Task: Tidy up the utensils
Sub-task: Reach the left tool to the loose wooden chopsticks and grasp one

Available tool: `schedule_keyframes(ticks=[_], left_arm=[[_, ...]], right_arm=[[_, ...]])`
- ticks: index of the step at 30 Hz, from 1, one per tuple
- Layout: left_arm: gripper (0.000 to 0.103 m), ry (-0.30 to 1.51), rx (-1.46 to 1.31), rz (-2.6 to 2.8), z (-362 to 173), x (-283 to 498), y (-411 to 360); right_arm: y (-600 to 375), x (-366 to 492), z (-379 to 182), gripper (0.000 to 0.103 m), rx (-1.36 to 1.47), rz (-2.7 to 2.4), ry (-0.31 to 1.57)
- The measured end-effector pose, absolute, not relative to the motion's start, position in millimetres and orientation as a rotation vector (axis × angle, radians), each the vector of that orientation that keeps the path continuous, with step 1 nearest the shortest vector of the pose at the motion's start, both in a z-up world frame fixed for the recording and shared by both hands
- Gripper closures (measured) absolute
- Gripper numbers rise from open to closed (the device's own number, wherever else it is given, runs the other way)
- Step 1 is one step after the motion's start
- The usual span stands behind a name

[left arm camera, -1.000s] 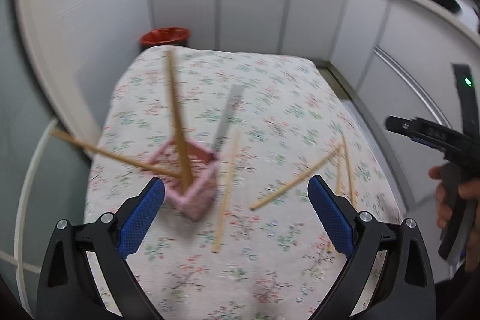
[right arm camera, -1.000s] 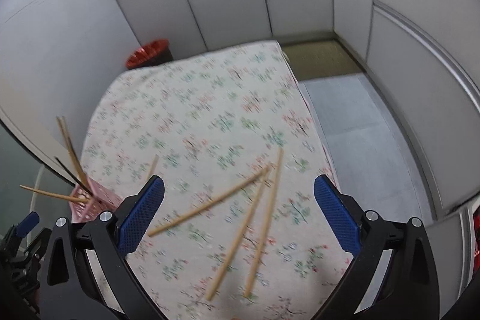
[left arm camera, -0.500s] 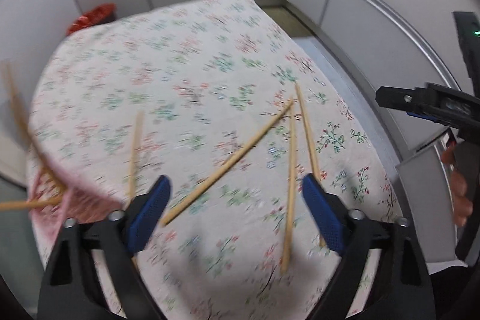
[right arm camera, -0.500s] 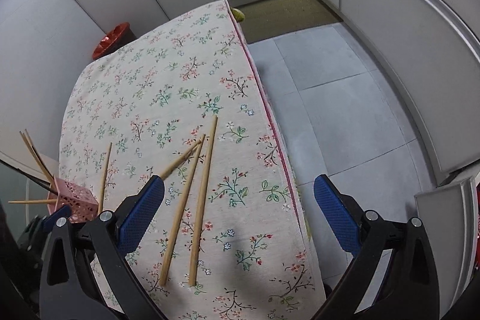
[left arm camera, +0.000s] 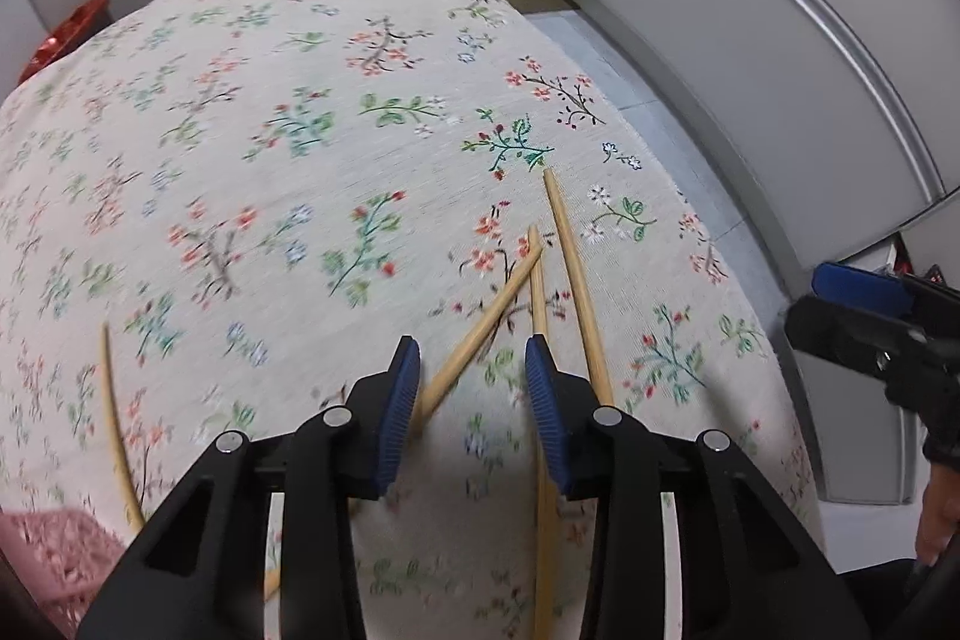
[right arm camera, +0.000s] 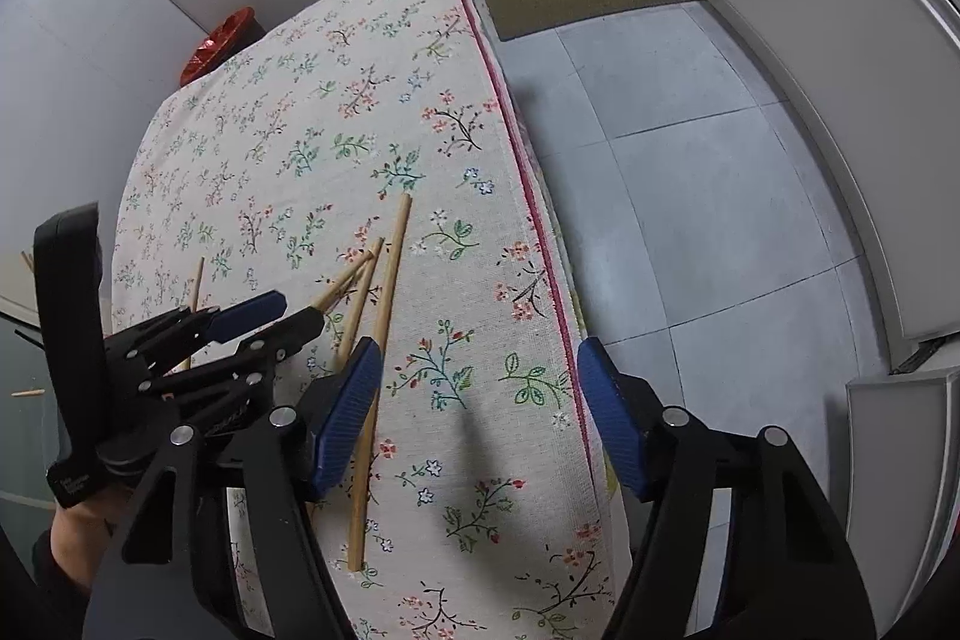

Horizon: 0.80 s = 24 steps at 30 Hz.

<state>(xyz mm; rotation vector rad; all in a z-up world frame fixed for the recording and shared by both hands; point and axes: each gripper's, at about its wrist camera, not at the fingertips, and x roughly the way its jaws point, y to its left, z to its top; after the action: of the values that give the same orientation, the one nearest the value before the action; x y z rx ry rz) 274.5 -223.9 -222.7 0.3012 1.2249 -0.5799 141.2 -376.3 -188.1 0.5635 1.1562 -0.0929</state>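
The left gripper hangs low over three chopsticks lying on the flowered tablecloth, fingers partly apart, gripping nothing. The right gripper waits wide open near the table's edge, pink holder well off left

— Surface? 
— A table is wearing a floral cloth.
— Lying on it? 
— Three wooden chopsticks are fanning near its right edge; a fourth chopstick is lying apart, beside a pink basket.
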Motion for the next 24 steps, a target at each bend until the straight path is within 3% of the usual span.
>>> schedule_keyframes(ticks=[4, 6, 8, 12, 24], left_arm=[[0.066, 1.25, 0.313, -0.562, -233.0, 282.6, -230.8], [0.073, 1.25, 0.325, -0.54, -233.7, 283.8, -232.4], [0.087, 1.248, 0.335, -0.507, -234.8, 285.9, -231.1], [0.096, 1.277, 0.293, -0.459, -234.3, 288.0, -216.8], [0.097, 1.14, 0.214, -0.393, -173.2, 233.6, -159.3]], right_arm=[[-379.6, 142.8, -194.9, 0.038, 0.595, -0.092, 1.173], [-377.6, 143.9, -196.0, 0.038, 0.588, -0.094, 1.177], [-376.5, 144.7, -196.6, 0.038, 0.584, -0.092, 1.181], [-373.7, 145.4, -195.8, 0.038, 0.592, -0.083, 1.183], [-354.1, 156.2, -204.4, 0.04, 0.597, -0.051, 1.216]])
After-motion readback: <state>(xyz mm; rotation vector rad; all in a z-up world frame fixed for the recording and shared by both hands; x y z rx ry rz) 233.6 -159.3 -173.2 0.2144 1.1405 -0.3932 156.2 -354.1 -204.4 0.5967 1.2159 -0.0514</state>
